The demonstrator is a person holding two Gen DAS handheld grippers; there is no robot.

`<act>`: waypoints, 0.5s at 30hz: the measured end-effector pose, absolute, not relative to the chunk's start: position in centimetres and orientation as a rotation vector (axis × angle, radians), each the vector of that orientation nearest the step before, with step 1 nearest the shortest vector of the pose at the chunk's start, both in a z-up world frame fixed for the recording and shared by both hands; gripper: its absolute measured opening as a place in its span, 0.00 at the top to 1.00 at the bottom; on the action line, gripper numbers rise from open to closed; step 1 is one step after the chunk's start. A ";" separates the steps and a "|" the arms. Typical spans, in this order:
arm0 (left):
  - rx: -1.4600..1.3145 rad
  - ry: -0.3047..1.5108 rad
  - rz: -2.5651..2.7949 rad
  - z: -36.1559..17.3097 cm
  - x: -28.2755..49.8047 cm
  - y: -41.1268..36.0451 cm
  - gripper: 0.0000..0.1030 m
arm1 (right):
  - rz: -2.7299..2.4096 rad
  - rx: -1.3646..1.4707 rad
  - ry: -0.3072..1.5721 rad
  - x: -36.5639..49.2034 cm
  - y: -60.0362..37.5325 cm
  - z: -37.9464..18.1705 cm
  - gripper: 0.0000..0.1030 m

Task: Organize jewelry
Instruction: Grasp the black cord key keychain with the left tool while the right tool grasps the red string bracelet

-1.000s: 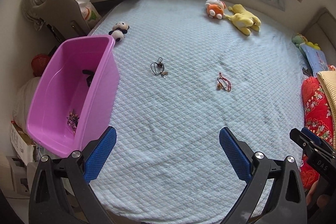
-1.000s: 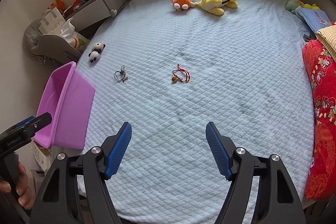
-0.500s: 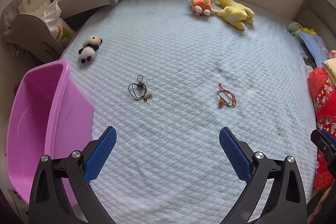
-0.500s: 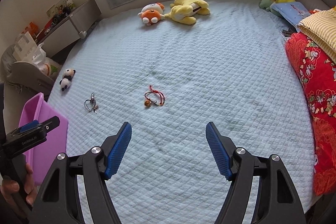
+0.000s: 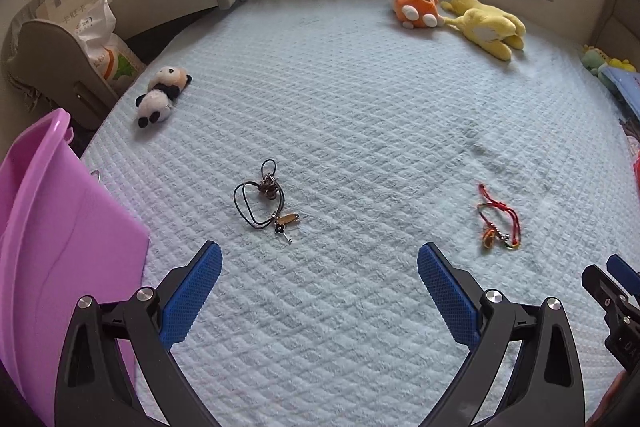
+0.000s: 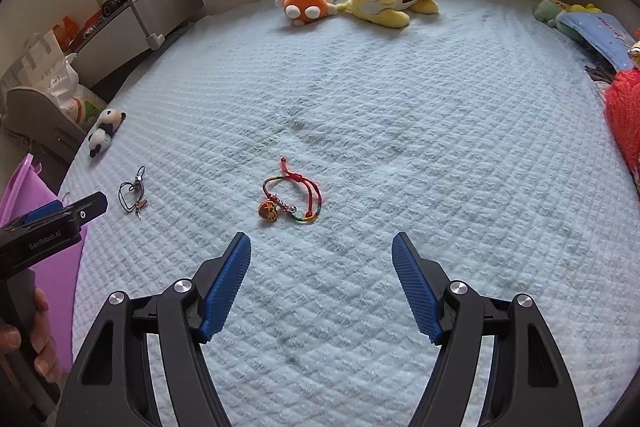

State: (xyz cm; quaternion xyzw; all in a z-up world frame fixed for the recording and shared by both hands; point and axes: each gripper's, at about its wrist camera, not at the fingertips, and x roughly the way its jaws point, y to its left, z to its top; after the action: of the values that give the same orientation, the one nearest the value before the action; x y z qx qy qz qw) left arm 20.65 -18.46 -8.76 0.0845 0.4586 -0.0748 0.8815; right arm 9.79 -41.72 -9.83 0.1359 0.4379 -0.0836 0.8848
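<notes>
Both tongs, the left gripper (image 5: 319, 259) and right gripper (image 6: 321, 250), gape wide, holding nothing. Black cord necklace (image 5: 267, 201) and red string bracelet (image 6: 291, 196) lie just ahead on the bumpy blanket (image 6: 400, 147).

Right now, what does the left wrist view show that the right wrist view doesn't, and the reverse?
Left only: its own open left gripper head-on.
Right only: the open right gripper head-on, a red patterned quilt, and the hand gripping the left handle.
Both: black cord necklace, red braided bracelet, purple plastic tub, panda plush, pale blue quilted bedspread.
</notes>
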 end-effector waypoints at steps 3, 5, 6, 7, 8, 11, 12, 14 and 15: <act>0.157 0.968 -0.122 -11.2 21.6 -18.0 0.06 | -0.139 0.236 0.893 11.7 -41.1 -11.5 0.32; 0.144 0.973 -0.107 -12.7 22.2 -17.8 0.06 | -0.123 0.215 0.885 13.1 -40.8 -12.4 0.32; 0.138 0.970 -0.100 -13.4 22.5 -17.7 0.06 | -0.110 0.211 0.885 13.9 -40.6 -13.0 0.32; 0.137 0.967 -0.095 -13.9 22.7 -17.7 0.06 | -0.102 0.205 0.885 14.5 -40.3 -13.4 0.32; 0.137 0.964 -0.092 -14.5 23.0 -17.6 0.06 | -0.100 0.193 0.883 15.1 -40.1 -13.9 0.32; 0.140 0.953 -0.098 -15.8 23.9 -17.6 0.06 | -0.109 0.137 0.872 16.5 -39.3 -15.1 0.32; 0.141 0.946 -0.095 -16.2 24.2 -17.5 0.06 | -0.113 0.118 0.873 16.9 -39.2 -15.5 0.32; 0.133 0.939 -0.089 -16.7 24.8 -17.3 0.06 | -0.119 0.097 0.881 17.5 -39.0 -16.2 0.32; 0.127 0.939 -0.089 -16.9 25.1 -17.3 0.06 | -0.122 0.094 0.886 17.8 -39.0 -16.5 0.32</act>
State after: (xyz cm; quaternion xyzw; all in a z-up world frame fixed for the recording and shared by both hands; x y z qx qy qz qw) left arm 25.11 -17.26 -16.91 0.0611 0.4520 -0.0427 0.8889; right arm 17.83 -38.98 -16.46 0.0456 0.4280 -0.0589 0.9007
